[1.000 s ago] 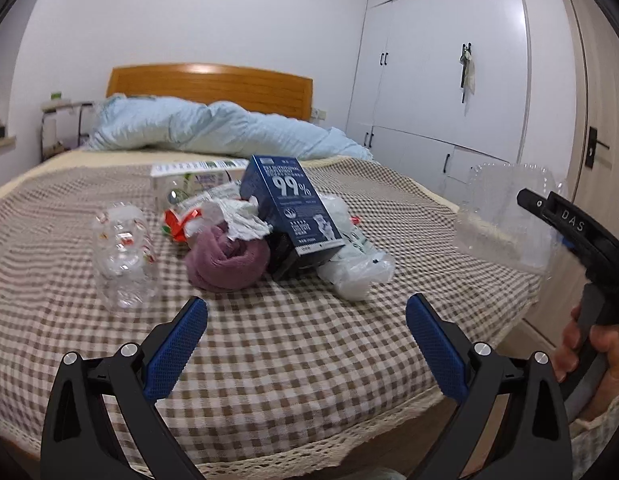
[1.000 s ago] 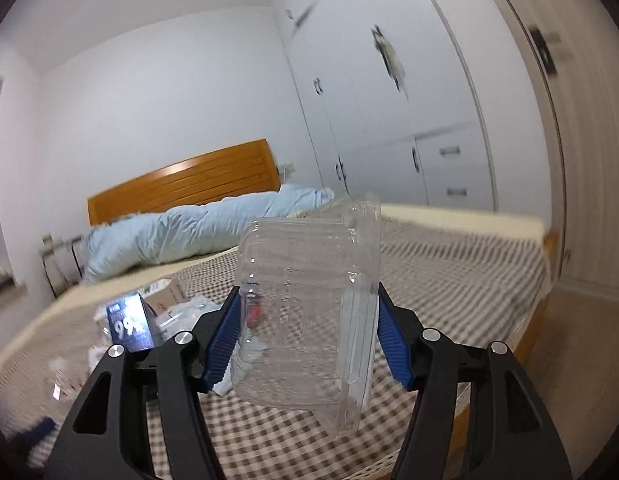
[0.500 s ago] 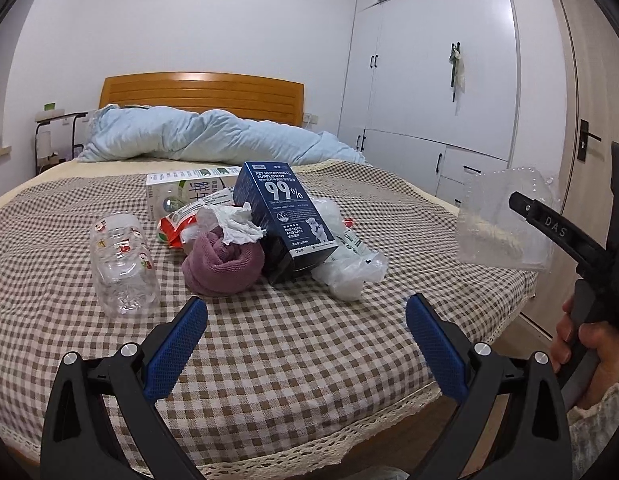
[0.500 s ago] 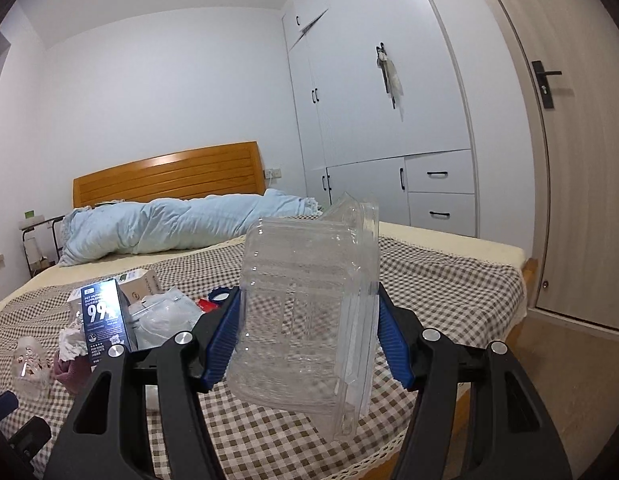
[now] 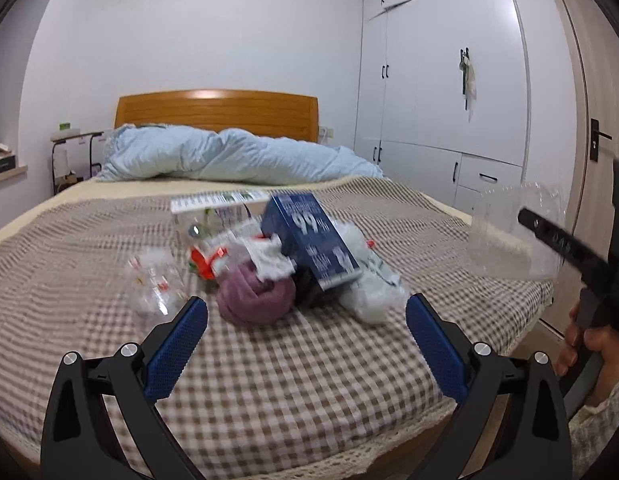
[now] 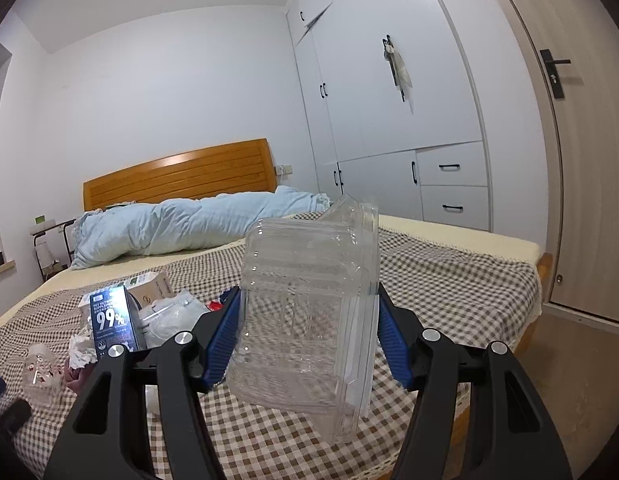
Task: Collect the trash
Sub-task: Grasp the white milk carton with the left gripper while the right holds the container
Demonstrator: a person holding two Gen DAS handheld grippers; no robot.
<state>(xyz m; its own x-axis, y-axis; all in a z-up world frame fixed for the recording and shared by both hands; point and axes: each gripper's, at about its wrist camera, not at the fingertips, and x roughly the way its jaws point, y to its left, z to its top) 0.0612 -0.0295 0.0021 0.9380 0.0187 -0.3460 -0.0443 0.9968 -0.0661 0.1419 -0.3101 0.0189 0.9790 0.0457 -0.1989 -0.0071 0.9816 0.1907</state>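
Observation:
A heap of trash lies on the checked bedspread (image 5: 269,376): a blue box marked 99% (image 5: 313,240), a purple cloth ball (image 5: 255,296), crumpled white tissue (image 5: 269,258), a white plastic bag (image 5: 373,288), a crushed clear bottle (image 5: 155,284) and a white carton (image 5: 213,200). My left gripper (image 5: 305,332) hangs open in front of the heap with nothing between its fingers. My right gripper (image 6: 309,332) is shut on a clear plastic clamshell box (image 6: 309,312), held upright above the bed's near right corner; the clamshell box (image 5: 509,236) also shows at the right of the left wrist view.
A light blue duvet (image 5: 229,156) lies bunched at the wooden headboard (image 5: 217,112). White wardrobes (image 6: 389,100) line the right wall beside a door (image 6: 589,160). A small side table (image 5: 69,148) stands left of the bed. A hand (image 5: 589,344) grips the right tool.
The left wrist view has risen and tilted, so the trash heap sits lower and nearer its fingers. The right gripper steadied after an earlier swing, still holding the clamshell box.

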